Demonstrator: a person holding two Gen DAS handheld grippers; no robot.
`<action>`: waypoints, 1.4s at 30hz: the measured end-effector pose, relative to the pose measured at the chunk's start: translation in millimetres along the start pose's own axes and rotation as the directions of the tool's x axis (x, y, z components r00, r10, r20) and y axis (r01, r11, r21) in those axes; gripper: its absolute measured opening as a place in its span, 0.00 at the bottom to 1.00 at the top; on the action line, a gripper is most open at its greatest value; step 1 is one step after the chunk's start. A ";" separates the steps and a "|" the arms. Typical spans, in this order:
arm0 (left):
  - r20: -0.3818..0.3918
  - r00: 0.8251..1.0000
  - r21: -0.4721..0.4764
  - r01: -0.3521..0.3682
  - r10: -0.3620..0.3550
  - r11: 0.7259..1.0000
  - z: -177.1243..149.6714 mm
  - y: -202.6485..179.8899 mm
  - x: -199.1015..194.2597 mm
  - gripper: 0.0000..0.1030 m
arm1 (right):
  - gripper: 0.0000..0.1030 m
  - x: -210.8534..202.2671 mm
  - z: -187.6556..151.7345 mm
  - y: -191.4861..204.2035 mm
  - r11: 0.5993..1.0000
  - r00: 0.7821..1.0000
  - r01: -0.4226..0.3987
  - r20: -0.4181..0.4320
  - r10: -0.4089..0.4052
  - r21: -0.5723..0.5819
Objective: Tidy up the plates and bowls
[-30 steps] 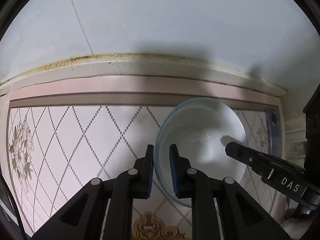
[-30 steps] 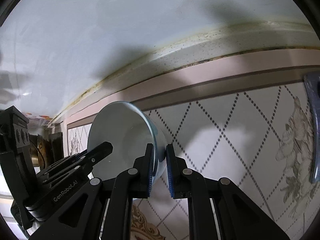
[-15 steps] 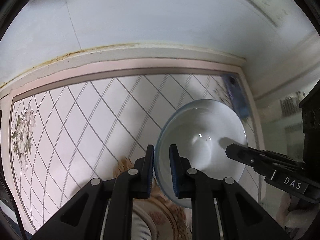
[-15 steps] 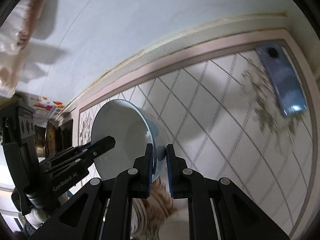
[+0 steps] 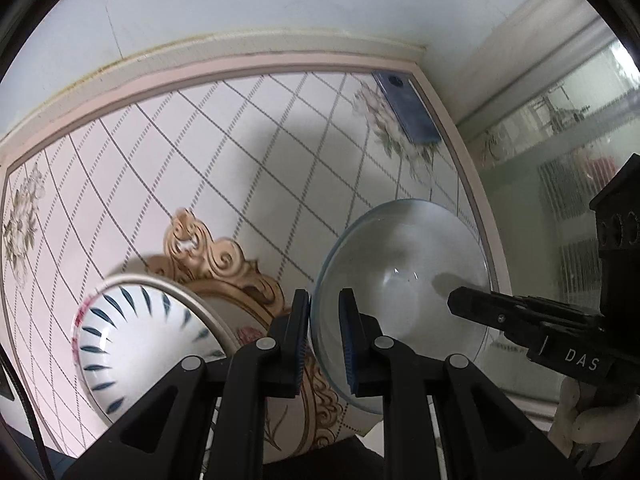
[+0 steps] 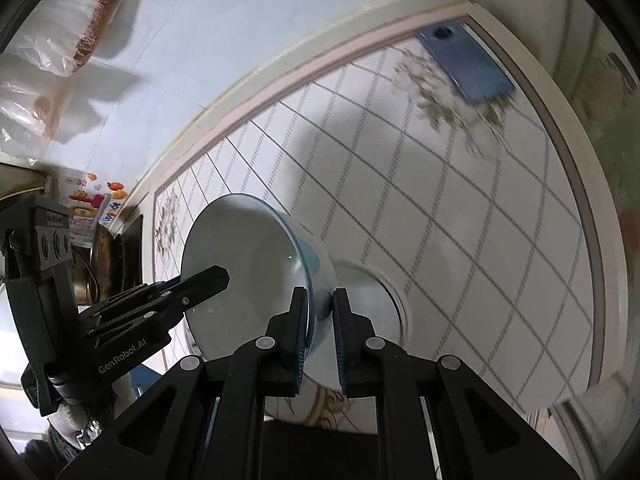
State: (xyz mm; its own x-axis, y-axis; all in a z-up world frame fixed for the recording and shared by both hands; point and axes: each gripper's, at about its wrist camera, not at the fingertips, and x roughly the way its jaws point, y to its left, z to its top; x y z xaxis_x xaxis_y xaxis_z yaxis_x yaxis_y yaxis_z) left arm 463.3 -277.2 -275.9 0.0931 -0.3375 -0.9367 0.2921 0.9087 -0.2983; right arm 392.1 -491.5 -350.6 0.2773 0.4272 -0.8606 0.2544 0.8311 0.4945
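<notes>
We see left hand-held gripper [image 5: 324, 334] clamped on glass bowl [image 5: 404, 276] rim; right hand-held gripper [image 6: 320, 334] clamped on opposite rim; bowl held above worktop [image 5: 200, 152]; patterned bowl [image 5: 132, 340] at 8 o'clock; phone [image 5: 406, 108] at 1 o'clock.

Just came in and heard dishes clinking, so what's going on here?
A person is sorting dishes with two handheld claws. Both the left claw and the right claw are clamped on opposite sides of the rim of one pale blue bowl, holding it tilted in the air above the patterned table. A white bowl with blue strokes sits on a plate below. A phone lies at the far corner.
</notes>
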 end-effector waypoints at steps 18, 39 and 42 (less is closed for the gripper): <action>-0.069 0.993 0.091 -0.093 0.099 0.991 -17.8 -18.0 46.1 0.13 | 0.14 32.6 -26.5 -42.7 0.997 0.998 0.012 -0.061 -0.007 0.080; -0.053 0.994 0.096 -0.095 0.100 0.991 -21.0 -19.7 13.1 0.14 | 0.55 12.2 -26.3 -21.9 0.994 0.994 0.100 -0.053 -0.097 0.042; -0.015 0.997 0.111 -0.077 0.079 0.991 -23.7 -21.6 -14.2 0.19 | 0.71 -9.0 -30.7 -5.2 0.989 0.989 0.146 -0.009 -0.146 -0.001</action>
State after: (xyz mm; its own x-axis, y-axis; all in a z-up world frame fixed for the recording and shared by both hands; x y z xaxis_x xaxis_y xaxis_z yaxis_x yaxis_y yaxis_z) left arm 433.1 -286.2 -260.6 0.1015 -0.2607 -0.9601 0.3875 0.8992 -0.2032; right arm 359.8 -488.8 -349.1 0.2291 0.3039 -0.9247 0.2916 0.8850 0.3631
